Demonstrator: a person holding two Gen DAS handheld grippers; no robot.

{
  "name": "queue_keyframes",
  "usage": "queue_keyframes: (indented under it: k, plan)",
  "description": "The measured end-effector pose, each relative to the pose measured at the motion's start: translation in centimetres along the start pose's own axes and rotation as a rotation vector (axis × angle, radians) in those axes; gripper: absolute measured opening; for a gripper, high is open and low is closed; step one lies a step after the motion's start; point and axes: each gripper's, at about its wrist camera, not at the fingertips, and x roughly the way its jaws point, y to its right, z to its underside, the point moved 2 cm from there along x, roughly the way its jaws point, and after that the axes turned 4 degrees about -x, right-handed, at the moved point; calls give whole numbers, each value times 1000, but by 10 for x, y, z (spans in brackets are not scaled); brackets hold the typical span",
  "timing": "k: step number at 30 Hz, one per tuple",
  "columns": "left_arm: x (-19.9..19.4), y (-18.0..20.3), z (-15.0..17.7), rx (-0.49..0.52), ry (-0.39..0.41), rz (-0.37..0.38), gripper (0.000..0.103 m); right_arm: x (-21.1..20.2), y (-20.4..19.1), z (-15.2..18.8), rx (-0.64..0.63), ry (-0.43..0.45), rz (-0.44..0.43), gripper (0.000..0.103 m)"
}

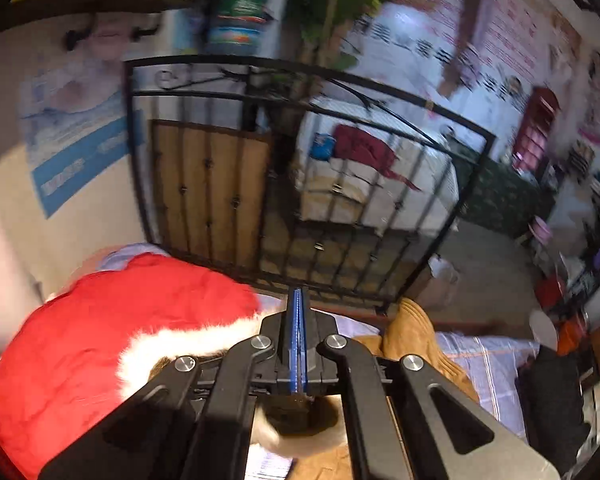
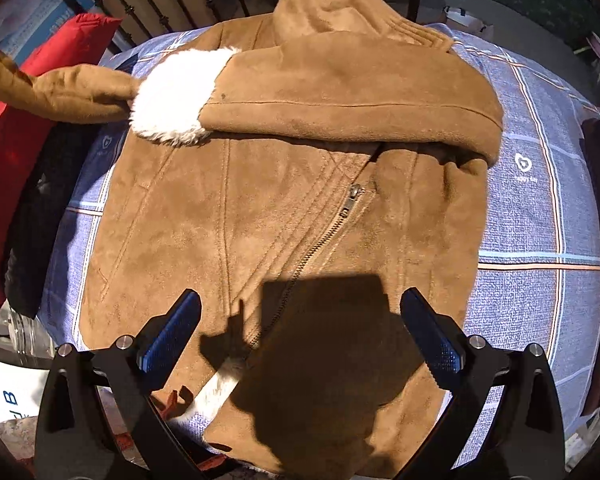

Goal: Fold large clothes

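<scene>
A tan suede jacket [image 2: 268, 216] with a diagonal zipper lies spread on a blue plaid sheet [image 2: 540, 208]. One sleeve with a white fur cuff [image 2: 176, 96] is folded across its chest. The other sleeve [image 2: 60, 88] is lifted off to the left. My right gripper [image 2: 300, 332] is open above the jacket's lower part, holding nothing. My left gripper [image 1: 298, 308] has its jaws closed together; tan and white fabric [image 1: 300, 428] hangs just under its base, and whether it is pinched is not visible. A tan fold [image 1: 412, 332] lies to its right.
A red garment with white fur trim [image 1: 112, 332] lies at the left; it also shows in the right wrist view [image 2: 16, 132] beside a black garment [image 2: 40, 208]. A black metal bed rail [image 1: 300, 184] stands behind the bed. Cluttered room floor lies beyond.
</scene>
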Motion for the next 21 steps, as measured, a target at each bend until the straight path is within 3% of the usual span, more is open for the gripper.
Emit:
queue_keyframes:
  k: [2, 4, 7, 9, 12, 16, 17, 18, 20, 21]
  plan:
    - [26, 34, 11, 54, -69, 64, 0, -2, 11, 0, 39, 1, 1, 98]
    - [51, 52, 27, 49, -121, 118, 0, -5, 20, 0, 70, 5, 4, 98]
    - [101, 77, 59, 16, -258, 180, 0, -9, 30, 0, 106, 16, 0, 98]
    - [127, 112, 87, 64, -337, 250, 0, -7, 36, 1, 120, 4, -1, 98]
    - [143, 175, 132, 189, -437, 345, 0, -4, 43, -1, 137, -4, 7, 98]
    - [139, 226, 183, 258, -561, 454, 3, -12, 63, -10, 189, 25, 14, 98]
    - [134, 230, 192, 261, -577, 479, 12, -14, 69, -13, 199, 33, 18, 98]
    - [130, 229, 200, 257, -585, 491, 33, -16, 72, -15, 202, 39, 19, 98]
    - [120, 213, 210, 250, -576, 475, 63, -19, 75, -20, 188, 55, 4, 98]
    - [115, 201, 212, 246, -562, 457, 64, -19, 73, -23, 169, 60, -8, 98]
